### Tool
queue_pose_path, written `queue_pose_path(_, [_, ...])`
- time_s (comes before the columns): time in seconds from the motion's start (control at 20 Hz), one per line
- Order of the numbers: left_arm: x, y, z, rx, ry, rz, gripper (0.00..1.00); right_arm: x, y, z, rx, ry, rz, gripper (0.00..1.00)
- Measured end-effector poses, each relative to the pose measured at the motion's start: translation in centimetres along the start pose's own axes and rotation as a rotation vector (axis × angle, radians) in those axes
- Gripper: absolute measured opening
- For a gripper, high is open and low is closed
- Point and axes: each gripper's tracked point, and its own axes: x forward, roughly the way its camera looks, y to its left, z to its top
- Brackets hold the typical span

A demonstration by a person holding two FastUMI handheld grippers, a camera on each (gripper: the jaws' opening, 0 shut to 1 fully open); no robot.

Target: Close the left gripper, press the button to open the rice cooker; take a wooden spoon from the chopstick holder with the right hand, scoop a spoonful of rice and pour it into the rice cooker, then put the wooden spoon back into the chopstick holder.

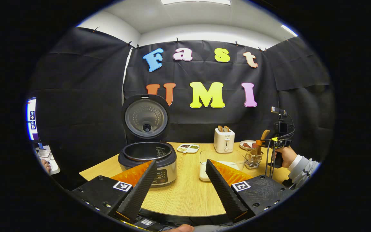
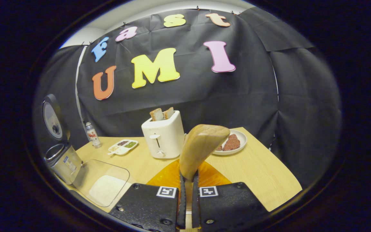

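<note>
Lid of the rice cooker [image 1: 146,151] is up, inner pot exposed; cooker sits on the wooden table [image 1: 185,193] toward its left side in the left gripper view. Left gripper [image 1: 180,180] has its jaws spread wide, nothing between them, hovering at the near table edge just in front of the cooker and the clear rice container [image 1: 221,162], which holds white rice at its bottom. Right gripper [image 2: 188,193] has its jaws pinching the handle of the wooden spoon [image 2: 201,148], spoon bowl standing up and tilted slightly right, above the table. In the left gripper view the right gripper shows farther off at the right, held by a hand [image 1: 285,156] with a white sleeve, spoon raised just above the wire chopstick holder [image 1: 254,158]; can't tell if the spoon tip is clear of the holder. White toaster [image 2: 163,135] with two bread slices stands behind the spoon, a plate [image 2: 234,143] with reddish-brown food to its right, a small divided dish [image 2: 123,146] and a bottle [image 2: 92,134] to its left near the wall. In the right gripper view the cooker is at the far left edge, rice container beside it.
</note>
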Motion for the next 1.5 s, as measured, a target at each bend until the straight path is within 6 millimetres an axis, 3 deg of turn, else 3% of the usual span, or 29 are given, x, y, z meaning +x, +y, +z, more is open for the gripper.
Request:
queue_pose_path(0.2, [-0.1,0.7,-0.5,-0.017,0.003,0.001,0.97,-2.3,0.7,3.4,-0.057,-0.066,-0.010,0.12])
queue_pose_path(0.4, [-0.2,1.4,-1.0,-0.023,0.002,0.006,0.97,-4.5,3.1,6.4,-0.074,-0.113,0.023,0.12])
queue_pose_path(0.55, [-0.3,2.3,-1.8,-0.020,0.017,0.021,0.97,-5.9,7.1,7.6,-0.090,-0.132,0.078,0.12])
queue_pose_path(0.8, [-0.7,3.9,-1.5,-0.029,0.009,0.047,0.97,-6.0,13.3,7.6,-0.116,-0.134,0.137,0.09])
queue_pose_path(1.05, [-1.0,4.6,-1.4,-0.041,-0.004,0.056,0.97,-3.7,18.3,3.3,-0.131,-0.069,0.186,0.05])
queue_pose_path(1.1, [-1.0,4.7,-1.5,-0.043,-0.004,0.056,0.97,-3.2,18.9,2.1,-0.138,-0.052,0.186,0.09])
queue_pose_path(1.35, [-0.8,4.9,-1.9,-0.045,0.000,0.057,0.97,-0.4,19.4,-2.7,-0.179,0.008,0.137,0.09])
queue_pose_path(1.5, [-0.6,5.0,-2.1,-0.047,0.001,0.055,0.97,0.8,18.8,-4.2,-0.185,0.027,0.112,0.09])
